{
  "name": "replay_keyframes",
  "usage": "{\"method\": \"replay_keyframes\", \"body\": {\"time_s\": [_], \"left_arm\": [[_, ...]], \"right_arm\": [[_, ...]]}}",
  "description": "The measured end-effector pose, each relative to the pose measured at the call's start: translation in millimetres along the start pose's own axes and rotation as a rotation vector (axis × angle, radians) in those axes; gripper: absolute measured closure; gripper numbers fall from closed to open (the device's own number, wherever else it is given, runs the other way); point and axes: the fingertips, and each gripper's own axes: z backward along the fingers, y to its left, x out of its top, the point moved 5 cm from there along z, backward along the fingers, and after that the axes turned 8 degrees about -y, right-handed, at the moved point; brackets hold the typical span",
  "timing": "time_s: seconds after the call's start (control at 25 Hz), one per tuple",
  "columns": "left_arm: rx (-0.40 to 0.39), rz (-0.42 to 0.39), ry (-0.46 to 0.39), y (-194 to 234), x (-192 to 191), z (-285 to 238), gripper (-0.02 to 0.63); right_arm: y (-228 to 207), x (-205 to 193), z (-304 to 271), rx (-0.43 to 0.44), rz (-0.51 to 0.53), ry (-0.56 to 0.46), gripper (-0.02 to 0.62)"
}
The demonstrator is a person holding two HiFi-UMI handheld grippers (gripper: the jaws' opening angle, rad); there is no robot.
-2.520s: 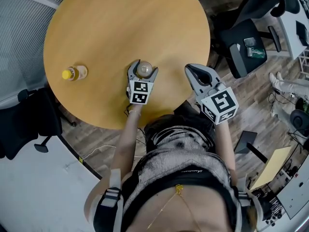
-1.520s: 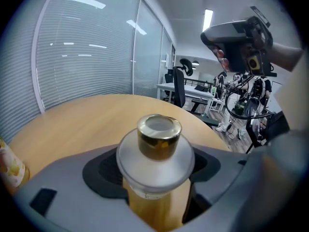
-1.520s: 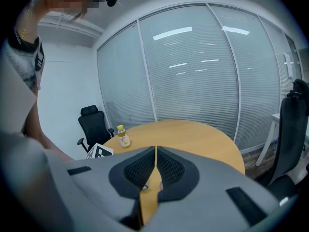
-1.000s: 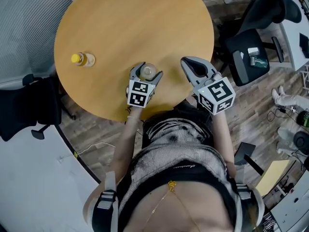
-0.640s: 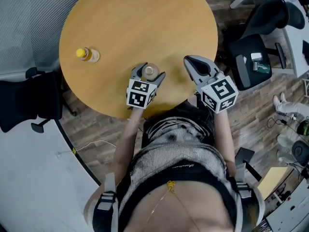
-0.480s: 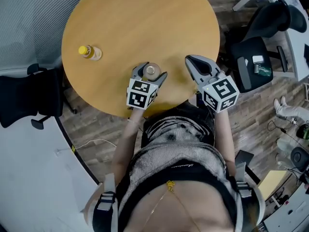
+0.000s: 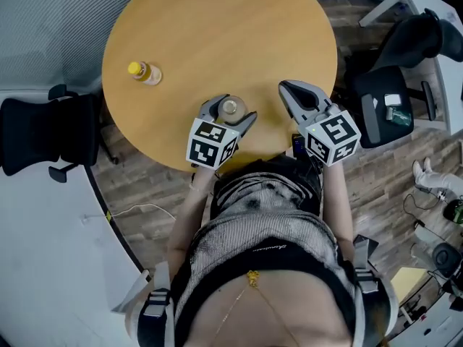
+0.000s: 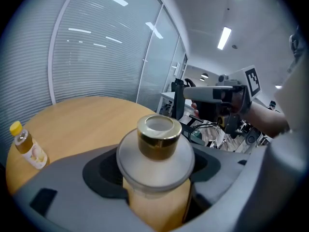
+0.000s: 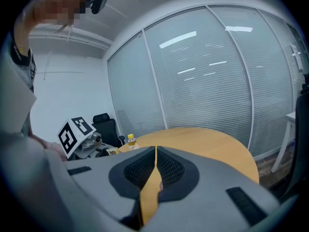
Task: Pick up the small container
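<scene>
The left gripper (image 7: 226, 114) pinches the small container (image 8: 155, 173) by its body, with the gold cap standing clear above the jaws, over the table's (image 7: 217, 35) near edge. The right gripper (image 7: 293, 92) is pressed together and empty, at the table's near right rim. Both forearms reach forward from the body. A yellow-capped bottle (image 7: 145, 72) lies on the table's left part.

Your head view's bright and even, shadows soft. Both gripper views fisheye hard, with black vignette in the corners. Light's overhead: ceiling strips (image 8: 225, 36) streak as glare on the glass wall (image 9: 203, 81). Up close, the small container (image 8: 155, 178) reads slightly soft.
</scene>
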Motion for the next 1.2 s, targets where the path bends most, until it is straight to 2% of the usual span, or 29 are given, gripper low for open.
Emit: {"method": "replay_keyframes", "body": {"time_s": [0.16, 0.56, 0.8, 1.2], "left_arm": [[0.008, -0.018, 0.004, 0.2, 7.9, 7.5, 0.249], [-0.019, 0.000, -0.003, -6.0, 25.7, 16.6, 0.249], [-0.037, -0.034, 0.011, -9.4, 37.4, 22.6, 0.249], [-0.095, 0.006, -0.010, -8.4, 58.8, 38.1, 0.249]], "right_arm": [[1.4, -0.1, -5.6, 0.015, 0.001, 0.002, 0.571], [1.3, -3.7, -7.3, 0.035, -0.004, 0.013, 0.571], [2.4, -4.7, -13.1, 0.048, -0.004, 0.019, 0.571], [8.3, -10.7, -24.3, 0.078, 0.010, 0.051, 0.571]]}}
